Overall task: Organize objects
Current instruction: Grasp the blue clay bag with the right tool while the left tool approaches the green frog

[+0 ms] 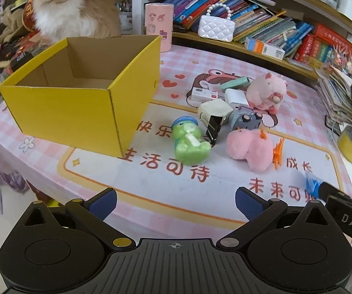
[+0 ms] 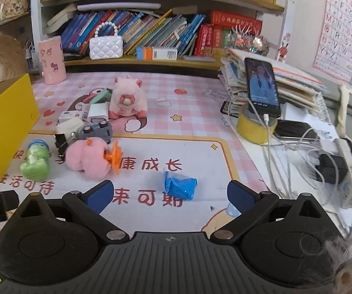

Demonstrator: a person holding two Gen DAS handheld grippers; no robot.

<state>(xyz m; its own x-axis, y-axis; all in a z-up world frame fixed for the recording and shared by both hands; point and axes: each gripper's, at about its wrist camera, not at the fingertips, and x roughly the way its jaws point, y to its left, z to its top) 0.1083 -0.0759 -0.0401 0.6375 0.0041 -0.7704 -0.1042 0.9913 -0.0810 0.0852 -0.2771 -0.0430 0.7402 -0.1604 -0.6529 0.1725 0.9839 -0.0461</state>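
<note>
An open yellow cardboard box stands on the left of the pink tablecloth, with nothing visible inside. Right of it lies a heap: a green toy figure, a black binder clip, a grey toy car, two pink plush toys, white chargers and an orange clip. A blue crumpled packet lies apart, just ahead of my right gripper, which is open and holds nothing. My left gripper is open over bare cloth near the front edge, short of the heap.
A long-haired cat sits behind the box. A pink cylinder and white handbag stand by the bookshelf. At the right are a phone on a yellow tape roll, stacked papers and tangled cables.
</note>
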